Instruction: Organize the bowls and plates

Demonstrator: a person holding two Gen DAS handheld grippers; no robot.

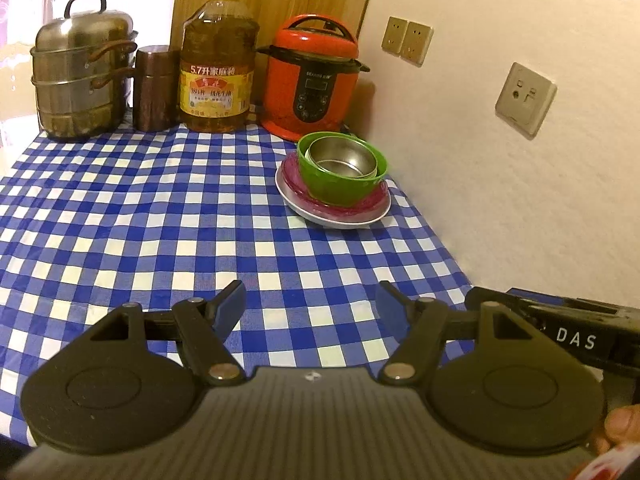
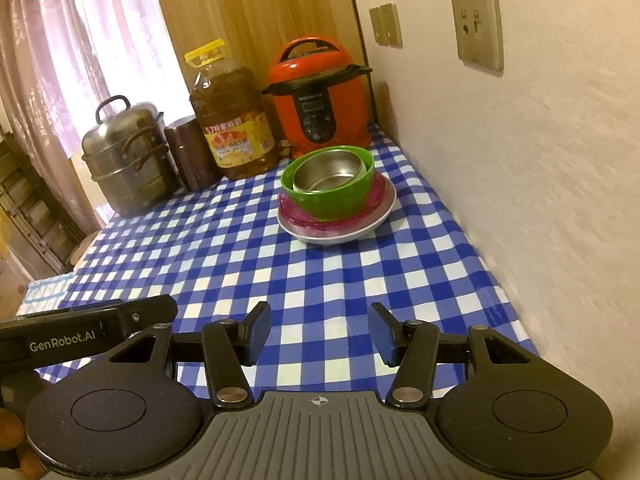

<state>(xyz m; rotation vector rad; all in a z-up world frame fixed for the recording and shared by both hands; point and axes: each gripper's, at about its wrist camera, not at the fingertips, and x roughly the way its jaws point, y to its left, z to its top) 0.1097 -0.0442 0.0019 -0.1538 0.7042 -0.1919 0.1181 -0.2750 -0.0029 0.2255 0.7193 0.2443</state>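
Left wrist view: the left gripper (image 1: 310, 304) hangs over the blue-and-white checked tablecloth (image 1: 160, 220), its jaws spread wide with nothing between them.
Right wrist view: the right gripper (image 2: 320, 330) is also above the cloth, jaws apart with only cloth showing in the gap; it holds nothing.
Neighbouring tool: each camera catches the other gripper's black body at its edge, so the two sit side by side at the near end of the table.
Stack: at the far right, close to the wall, a steel bowl (image 1: 340, 156) sits inside a green bowl (image 1: 344, 188), on a pink plate (image 1: 372, 202), on a pale plate (image 1: 340, 218).
Gap: the stack is well apart from both grippers.
Back row, left to right: a steel steamer pot (image 1: 82, 76), a brown canister (image 1: 156, 88), a big cooking oil bottle (image 1: 218, 60), a red pressure cooker (image 1: 314, 76).
Wall: sockets (image 1: 524, 98) on the right.
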